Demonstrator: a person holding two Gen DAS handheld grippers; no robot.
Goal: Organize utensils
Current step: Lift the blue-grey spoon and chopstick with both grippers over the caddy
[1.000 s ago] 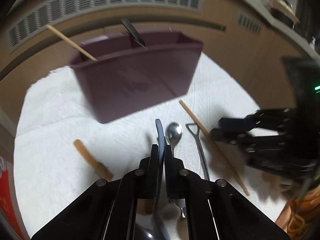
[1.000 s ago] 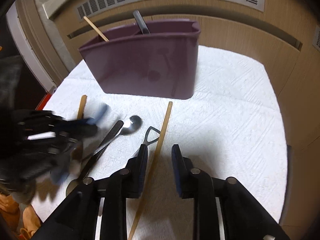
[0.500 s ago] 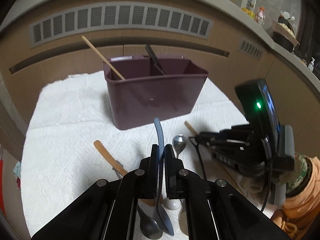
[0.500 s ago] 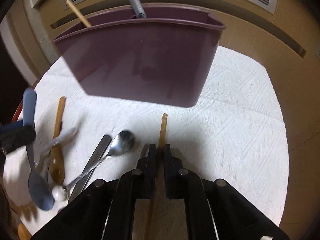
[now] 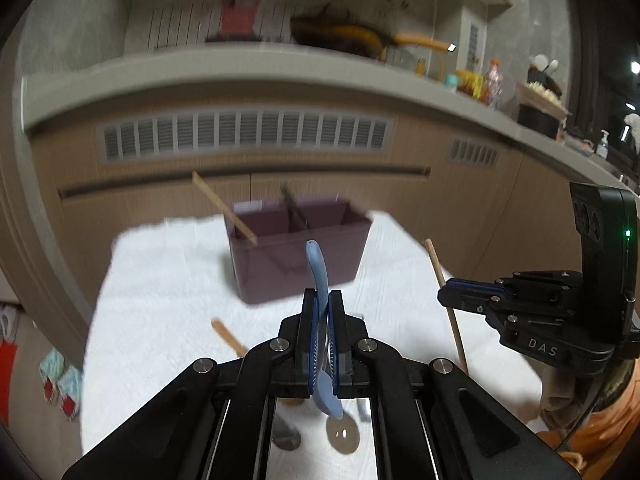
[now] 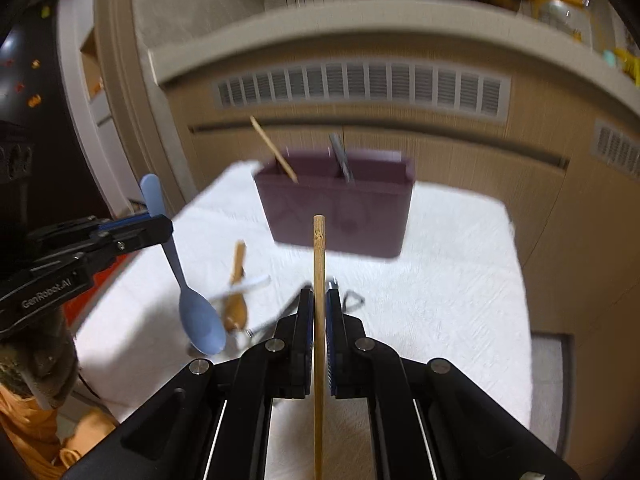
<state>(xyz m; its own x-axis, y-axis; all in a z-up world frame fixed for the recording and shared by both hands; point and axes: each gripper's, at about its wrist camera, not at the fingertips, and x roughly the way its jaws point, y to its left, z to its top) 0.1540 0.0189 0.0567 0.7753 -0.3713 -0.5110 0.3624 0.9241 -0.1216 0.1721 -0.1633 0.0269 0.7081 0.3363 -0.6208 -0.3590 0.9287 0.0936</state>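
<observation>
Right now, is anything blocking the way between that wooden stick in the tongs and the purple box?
Nothing visible does. The wooden stick is lifted in the right tongs, and only bare white cloth lies between it and the purple box, which is open on top.

both claws are matte black plastic, each built from angular linkage arms pinned with round silver screws, with thin silver rails running back under the arms. the left claw (image 5: 323, 300) has blue ribbed pads lining its two narrow black fingers (image 5: 307, 320); seen from the side it carries white lettering reading "genrobot.ai". the right claw (image 6: 319, 300) has the same blue-lined fingers (image 6: 305, 320); from the side its body shows the letters "das" and a tall black box with a small green light. an orange sleeve (image 6: 28, 436) and a mottled dark glove (image 6: 36, 364) show.
</observation>
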